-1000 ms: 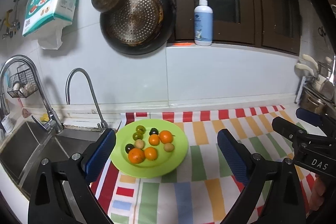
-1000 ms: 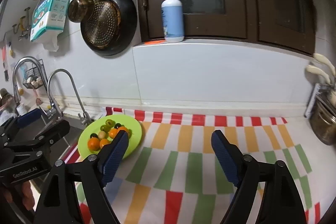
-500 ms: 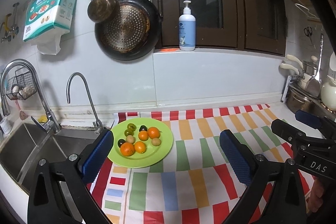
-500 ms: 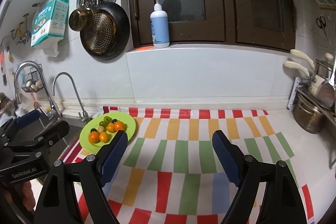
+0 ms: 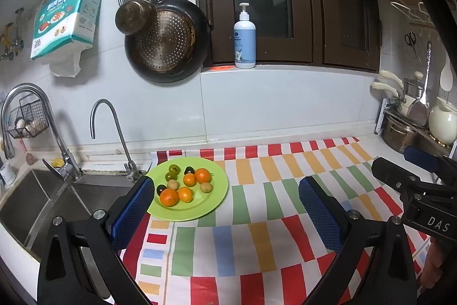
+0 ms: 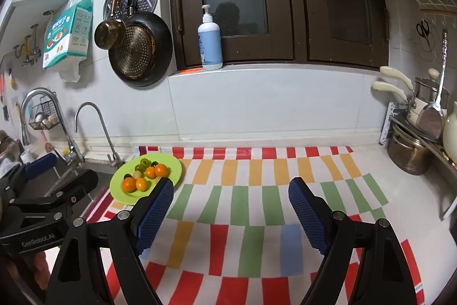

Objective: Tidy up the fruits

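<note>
A: On the green plate, at the striped cloth's sink end: small fruits, orange, green, dark, tan.

B: Handling?

A: Likely light, roundish, prone to roll; pinch across the middle. No clear long axis.

B: Claws?

A: Left gripper and right gripper gape wide, both empty, short of the plate.

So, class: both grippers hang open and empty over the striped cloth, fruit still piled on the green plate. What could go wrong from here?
1. The green plate sits near the sink edge; a nudge might tip it in.
2. The small round fruits touch one another, so wide jaws on the left gripper may knock neighbours rolling.
3. The right gripper must reach across the left.
</note>
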`<action>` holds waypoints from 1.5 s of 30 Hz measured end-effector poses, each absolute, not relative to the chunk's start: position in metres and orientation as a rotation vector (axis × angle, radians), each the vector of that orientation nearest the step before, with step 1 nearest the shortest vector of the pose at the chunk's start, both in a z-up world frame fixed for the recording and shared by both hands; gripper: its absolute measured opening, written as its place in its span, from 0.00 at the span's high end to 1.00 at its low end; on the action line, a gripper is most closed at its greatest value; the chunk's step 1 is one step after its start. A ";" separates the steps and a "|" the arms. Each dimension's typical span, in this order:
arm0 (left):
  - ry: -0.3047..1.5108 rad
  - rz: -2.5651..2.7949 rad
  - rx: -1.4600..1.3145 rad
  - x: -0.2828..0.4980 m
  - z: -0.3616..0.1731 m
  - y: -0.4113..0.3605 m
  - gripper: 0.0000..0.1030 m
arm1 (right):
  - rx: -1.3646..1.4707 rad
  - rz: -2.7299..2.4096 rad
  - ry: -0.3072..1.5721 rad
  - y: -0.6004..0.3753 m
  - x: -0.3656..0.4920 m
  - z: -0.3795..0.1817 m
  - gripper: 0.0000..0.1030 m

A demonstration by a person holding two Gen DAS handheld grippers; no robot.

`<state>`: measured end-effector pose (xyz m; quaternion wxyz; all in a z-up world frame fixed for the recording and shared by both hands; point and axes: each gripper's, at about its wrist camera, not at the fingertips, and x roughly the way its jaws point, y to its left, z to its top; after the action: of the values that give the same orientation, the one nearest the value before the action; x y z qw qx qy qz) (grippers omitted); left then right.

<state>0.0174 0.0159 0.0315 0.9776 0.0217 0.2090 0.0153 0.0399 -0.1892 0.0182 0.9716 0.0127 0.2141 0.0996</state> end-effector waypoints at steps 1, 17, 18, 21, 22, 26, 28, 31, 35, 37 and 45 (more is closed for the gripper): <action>0.421 0.030 0.044 0.017 0.032 0.015 0.00 | 0.025 0.200 0.430 -0.190 0.038 0.018 0.19; 0.415 0.032 0.050 0.008 0.034 0.011 0.00 | 0.025 0.200 0.423 -0.194 0.031 0.018 0.19; 0.415 0.032 0.051 0.008 0.034 0.011 0.00 | 0.025 0.201 0.423 -0.194 0.031 0.018 0.19; 0.415 0.034 0.052 0.008 0.034 0.011 0.00 | 0.026 0.199 0.423 -0.194 0.031 0.018 0.19; 0.416 0.033 0.052 0.008 0.034 0.012 0.00 | 0.025 0.198 0.423 -0.194 0.031 0.018 0.19; 0.418 0.030 0.054 0.008 0.034 0.011 0.00 | 0.025 0.199 0.422 -0.195 0.029 0.018 0.19; 0.419 0.030 0.055 0.009 0.034 0.011 0.00 | 0.025 0.197 0.421 -0.195 0.029 0.019 0.19; 0.416 0.030 0.056 0.009 0.034 0.011 0.00 | 0.024 0.197 0.422 -0.196 0.029 0.019 0.19; 0.411 0.029 0.062 0.008 0.034 0.012 0.00 | 0.023 0.197 0.422 -0.197 0.028 0.019 0.19; 0.408 0.029 0.065 0.008 0.034 0.012 0.00 | 0.025 0.198 0.423 -0.198 0.028 0.019 0.19; 0.406 0.027 0.068 0.007 0.034 0.012 0.00 | 0.023 0.197 0.423 -0.197 0.028 0.019 0.19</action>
<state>0.0069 0.0125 0.0341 0.9788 0.0335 0.2014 0.0132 0.0282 -0.1969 0.0188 0.9729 0.0113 0.2094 0.0977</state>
